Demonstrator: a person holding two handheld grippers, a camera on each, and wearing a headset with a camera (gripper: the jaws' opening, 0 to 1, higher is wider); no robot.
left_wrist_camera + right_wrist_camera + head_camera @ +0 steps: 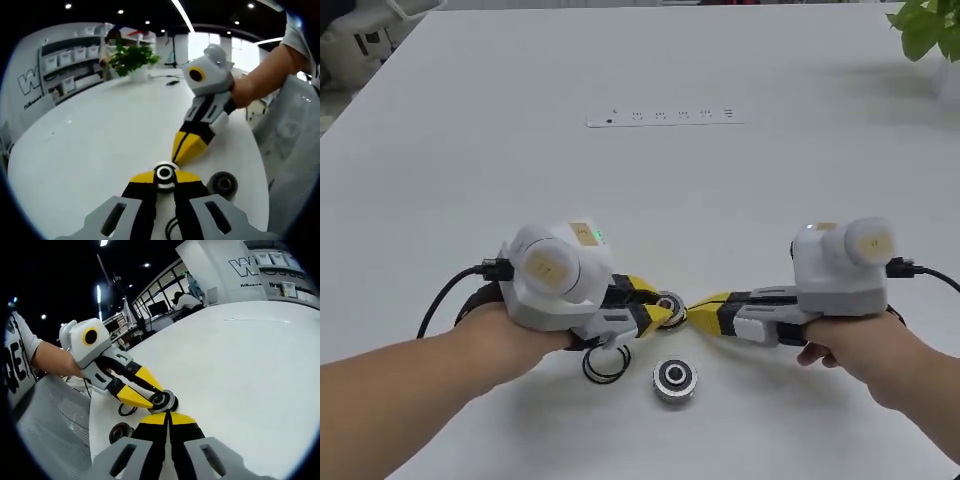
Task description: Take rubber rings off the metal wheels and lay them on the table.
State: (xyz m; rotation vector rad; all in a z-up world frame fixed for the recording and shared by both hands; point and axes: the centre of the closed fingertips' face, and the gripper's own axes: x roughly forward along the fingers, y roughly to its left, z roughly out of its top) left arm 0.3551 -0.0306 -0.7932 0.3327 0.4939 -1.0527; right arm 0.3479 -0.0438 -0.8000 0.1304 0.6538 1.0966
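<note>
The big white table (740, 200) holds all the work, near the edge by the person.

The left gripper (658, 314) has its two yellow tips closed around a small metal wheel (164, 401). It holds the wheel just above the table. The right gripper (700, 308) comes from the other side. Its two tips are pressed together with no gap, and their point touches the side of the held wheel. It may be nipping the edge of a rubber ring there, but that spot is too small to tell.

A second wheel (674, 378) lies flat on the table, just in front of the two grippers. Nothing is touching it.

One thin black rubber ring (605, 365) lies loose on the table, just under the left gripper and beside the second wheel.

So one ring looks done: it is off and lying on the table. The held wheel has a dark rim in the right gripper view, so its ring is likely on and is the job in hand. The second wheel looks dark around the outside in the left gripper view but shiny in the head view, so it is hard to say if it needs work too. The task looks partly done, with at least one ring left to pull off.
</note>
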